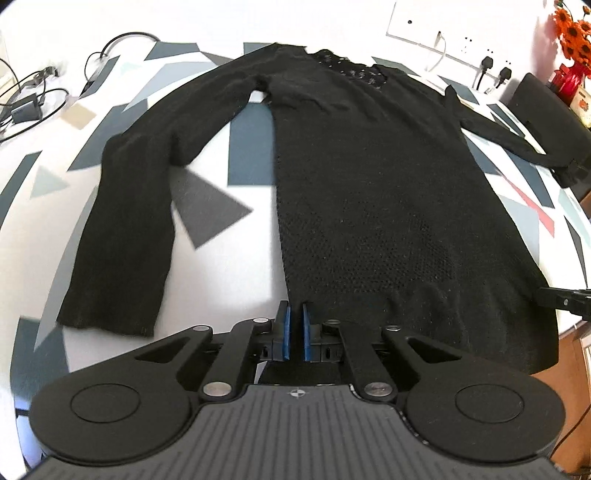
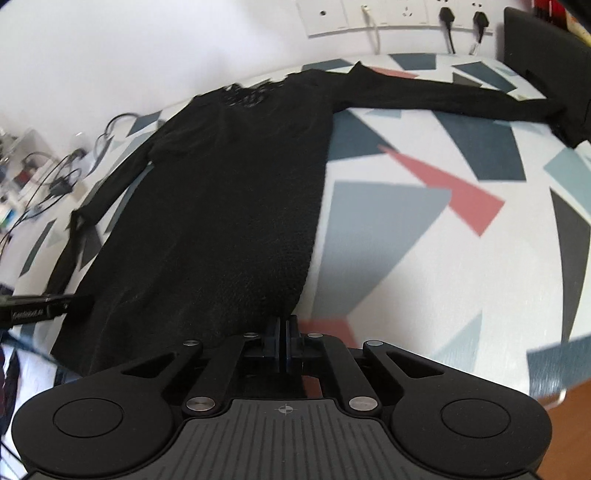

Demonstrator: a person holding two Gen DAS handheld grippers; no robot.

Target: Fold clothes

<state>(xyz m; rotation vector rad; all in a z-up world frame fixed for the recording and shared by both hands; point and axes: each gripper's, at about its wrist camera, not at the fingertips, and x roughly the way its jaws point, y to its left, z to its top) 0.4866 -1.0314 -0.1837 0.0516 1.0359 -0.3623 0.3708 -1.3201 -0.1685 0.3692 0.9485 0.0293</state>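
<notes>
A long black knit sweater (image 1: 369, 177) lies flat on the patterned table, neck at the far side, both sleeves spread out. It also shows in the right wrist view (image 2: 229, 206). My left gripper (image 1: 294, 314) sits at the hem's left corner, its blue pads nearly together on the fabric edge. My right gripper (image 2: 283, 325) sits at the hem's right corner, its jaws closed on the edge. The right gripper's tip shows at the edge of the left wrist view (image 1: 565, 299); the left gripper's tip shows in the right wrist view (image 2: 40, 310).
The table cover (image 2: 424, 229) is white with grey, blue and red shapes. Cables and small devices (image 1: 40, 99) lie at the far left. Wall sockets (image 2: 388, 14) with plugs are behind. A black chair back (image 2: 543, 48) and orange flowers (image 1: 574, 33) stand at the far right.
</notes>
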